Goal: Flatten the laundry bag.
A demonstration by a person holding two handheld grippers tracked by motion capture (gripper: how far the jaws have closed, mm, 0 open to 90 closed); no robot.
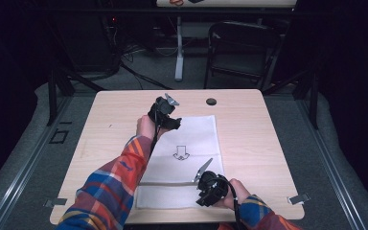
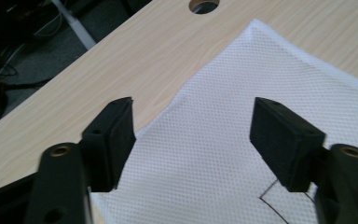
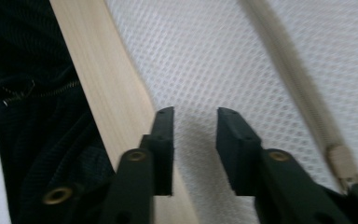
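Over white mesh bag (image 1: 187, 143) — left tool (image 2: 193, 135) wide apart; right tool (image 3: 195, 140) (near edge) narrowly apart.

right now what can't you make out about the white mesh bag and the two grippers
- White mesh zipper bag: its near right corner, high view, hidden under the right gripper.
- Black arrow print on the bag: left gripper view, cut off by the bottom edge and a jaw.
- Zipper pull: right gripper view, blurred.
- Left gripper: jaw gap too small to judge in the high view.
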